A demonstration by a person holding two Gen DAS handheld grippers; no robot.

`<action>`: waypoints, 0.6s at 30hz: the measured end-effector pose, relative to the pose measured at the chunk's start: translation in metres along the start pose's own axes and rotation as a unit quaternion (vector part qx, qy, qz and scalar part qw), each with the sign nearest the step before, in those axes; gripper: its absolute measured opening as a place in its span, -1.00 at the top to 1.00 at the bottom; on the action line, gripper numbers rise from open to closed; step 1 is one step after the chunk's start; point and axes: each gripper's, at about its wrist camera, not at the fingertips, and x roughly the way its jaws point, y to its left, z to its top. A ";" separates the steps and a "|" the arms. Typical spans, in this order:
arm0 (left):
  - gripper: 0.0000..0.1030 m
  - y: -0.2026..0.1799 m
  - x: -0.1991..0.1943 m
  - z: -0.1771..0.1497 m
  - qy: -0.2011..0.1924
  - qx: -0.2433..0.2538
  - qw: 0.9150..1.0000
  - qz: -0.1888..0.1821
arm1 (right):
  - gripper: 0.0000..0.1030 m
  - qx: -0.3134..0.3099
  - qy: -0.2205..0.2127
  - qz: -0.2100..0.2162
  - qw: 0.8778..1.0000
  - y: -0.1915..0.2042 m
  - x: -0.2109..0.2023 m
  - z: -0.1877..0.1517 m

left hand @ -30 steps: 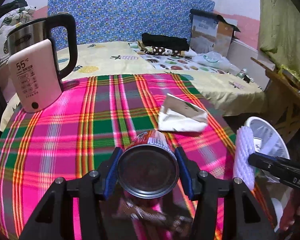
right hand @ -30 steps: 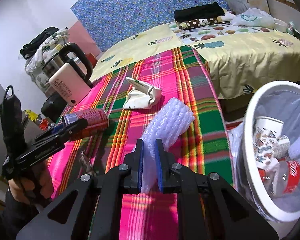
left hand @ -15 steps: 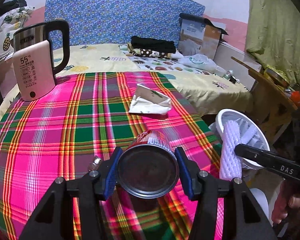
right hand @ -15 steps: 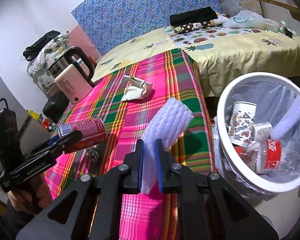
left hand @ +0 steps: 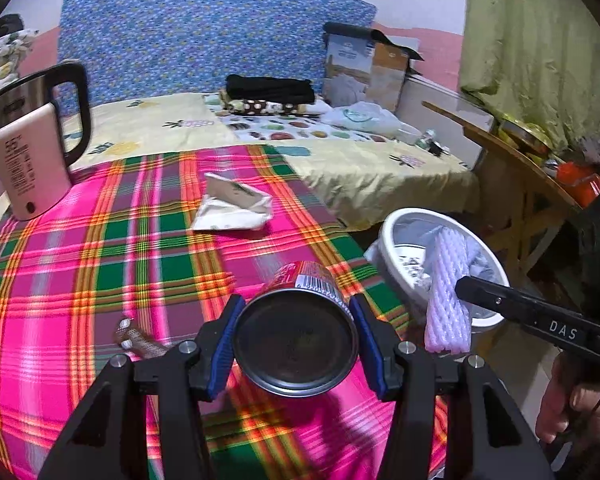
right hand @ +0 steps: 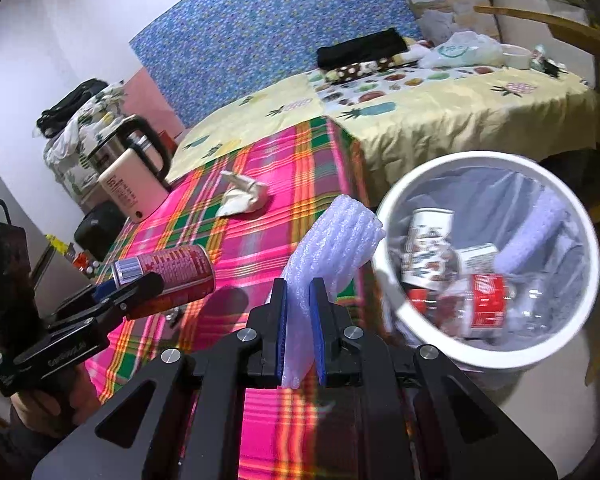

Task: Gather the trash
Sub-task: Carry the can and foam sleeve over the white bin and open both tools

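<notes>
White foam netting [right hand: 332, 240] is pinched in my right gripper [right hand: 299, 332], lower centre; my left gripper [left hand: 296, 344] clamps the red can [left hand: 300, 320]. I should reach fully over the bin [right hand: 380, 272], right, before letting go.

My fingers [left hand: 224, 344] are black with blue pads. Silver screws sit just behind them on angular black frames. White lettering marks my right gripper [right hand: 299, 332], and a black cable loops behind my left gripper [left hand: 296, 340].

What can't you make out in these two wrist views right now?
- Can, left wrist view: label mostly hidden; its base faces the camera.
- Small wrapper, left wrist view: partly behind the left tool.
- White bin, right wrist view: contents blurred; near rim behind foam net.
</notes>
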 end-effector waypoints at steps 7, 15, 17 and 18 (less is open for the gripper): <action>-0.07 -0.040 0.018 0.010 0.003 0.035 0.999 -0.033 | 0.78 0.029 -0.019 -0.034 0.999 -0.029 -0.019 -0.003; -0.07 -0.082 0.037 0.020 0.009 0.069 0.995 -0.066 | 0.78 0.062 -0.037 -0.068 0.995 -0.058 -0.034 -0.005; -0.07 -0.090 0.042 0.021 0.011 0.076 0.994 -0.071 | 0.78 0.068 -0.038 -0.073 0.994 -0.064 -0.036 -0.006; -0.07 -0.093 0.044 0.022 0.012 0.079 0.994 -0.075 | 0.78 0.071 -0.039 -0.075 0.994 -0.067 -0.037 -0.007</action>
